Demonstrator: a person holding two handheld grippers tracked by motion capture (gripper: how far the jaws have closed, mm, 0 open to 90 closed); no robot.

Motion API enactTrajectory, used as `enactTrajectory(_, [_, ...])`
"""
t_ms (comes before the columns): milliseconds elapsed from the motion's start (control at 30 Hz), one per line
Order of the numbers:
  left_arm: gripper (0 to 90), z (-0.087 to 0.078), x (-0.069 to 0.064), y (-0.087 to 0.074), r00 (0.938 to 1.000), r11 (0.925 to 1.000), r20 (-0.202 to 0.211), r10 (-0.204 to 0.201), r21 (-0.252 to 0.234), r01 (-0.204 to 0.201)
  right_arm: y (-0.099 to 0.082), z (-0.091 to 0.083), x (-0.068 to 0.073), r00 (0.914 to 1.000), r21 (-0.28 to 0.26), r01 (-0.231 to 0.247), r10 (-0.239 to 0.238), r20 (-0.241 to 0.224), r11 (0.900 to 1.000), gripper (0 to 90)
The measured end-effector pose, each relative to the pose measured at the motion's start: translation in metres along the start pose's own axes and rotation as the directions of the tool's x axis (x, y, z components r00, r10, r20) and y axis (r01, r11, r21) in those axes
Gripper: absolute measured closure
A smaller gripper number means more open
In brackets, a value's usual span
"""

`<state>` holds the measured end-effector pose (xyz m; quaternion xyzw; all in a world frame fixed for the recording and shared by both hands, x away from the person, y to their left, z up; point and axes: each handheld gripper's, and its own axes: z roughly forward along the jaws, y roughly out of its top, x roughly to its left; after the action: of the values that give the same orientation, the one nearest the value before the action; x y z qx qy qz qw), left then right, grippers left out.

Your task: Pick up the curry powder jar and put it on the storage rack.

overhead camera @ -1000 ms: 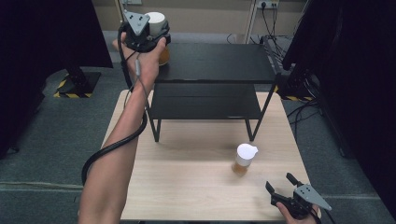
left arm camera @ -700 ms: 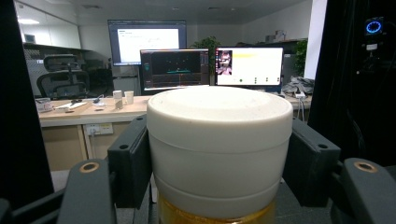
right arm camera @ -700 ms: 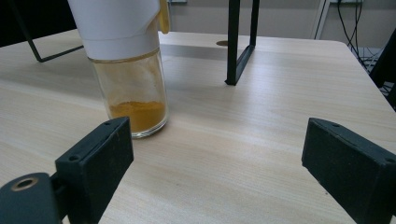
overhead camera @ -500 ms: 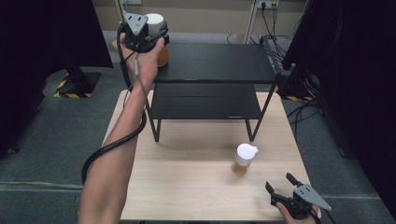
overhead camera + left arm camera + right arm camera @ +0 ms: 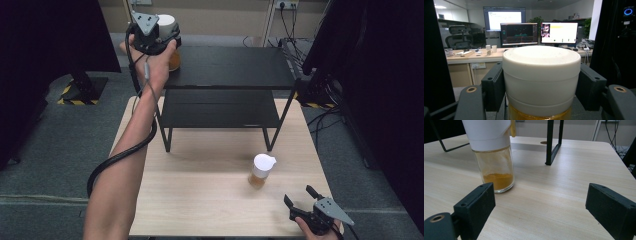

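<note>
Two black pads of the left gripper (image 5: pixel 541 85) clamp the white-capped jar (image 5: pixel 541 80) at the black shelf's (image 5: pixel 235 67) top-left corner, so seat its base flat before loosening.

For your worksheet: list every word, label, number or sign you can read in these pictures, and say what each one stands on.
No text can be read.
Wall screen: lines too blurred to read.
Two desk monitors: contents too small to read.
Jar held in the left gripper: white lid, no label.
Jar on the table: no label.
Yellow-black hazard stripes: no words.
</note>
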<state>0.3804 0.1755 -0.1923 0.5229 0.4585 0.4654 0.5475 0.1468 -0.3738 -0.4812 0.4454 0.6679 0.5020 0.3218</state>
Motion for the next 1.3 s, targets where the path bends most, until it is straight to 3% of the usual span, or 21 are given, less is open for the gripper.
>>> enactTrajectory(200, [33.2,0.000,0.001,0.003,0.9999,0.9999,-0.004,-0.010,0.013,0.010,0.000,0.000,0.000,1.0000,0.002,0.002,-0.002,0.000,1.0000,9.1])
enactTrajectory(433, [18.8,0.000,-0.005,0.004,0.9998,0.9999,-0.020,0.007,0.014,-0.006,0.001,0.000,0.000,1.0000,0.003,0.004,-0.004,-0.001,1.0000,9.1])
enactTrajectory(633, [15.8,-0.007,-0.010,0.007,0.9993,0.9998,-0.032,0.021,0.006,-0.021,0.001,0.000,0.000,1.0000,0.004,0.004,-0.004,-0.002,1.0000,9.1])
enactTrajectory(733, [15.5,-0.015,-0.010,0.006,0.9995,0.9997,-0.020,0.024,0.002,-0.024,0.001,0.000,0.000,1.0000,0.005,0.002,-0.001,-0.002,1.0000,9.0])
enactTrajectory(1000, [15.6,-0.044,-0.001,-0.008,0.9995,0.9995,0.030,-0.014,-0.029,0.015,0.000,0.000,0.000,1.0000,0.003,0.002,-0.002,0.000,1.0000,9.0])
enactTrajectory(1300, [15.7,-0.070,0.003,-0.016,0.9978,0.9979,0.067,0.002,-0.064,0.002,0.001,0.000,0.001,1.0000,0.004,-0.001,0.001,0.003,1.0000,9.0])
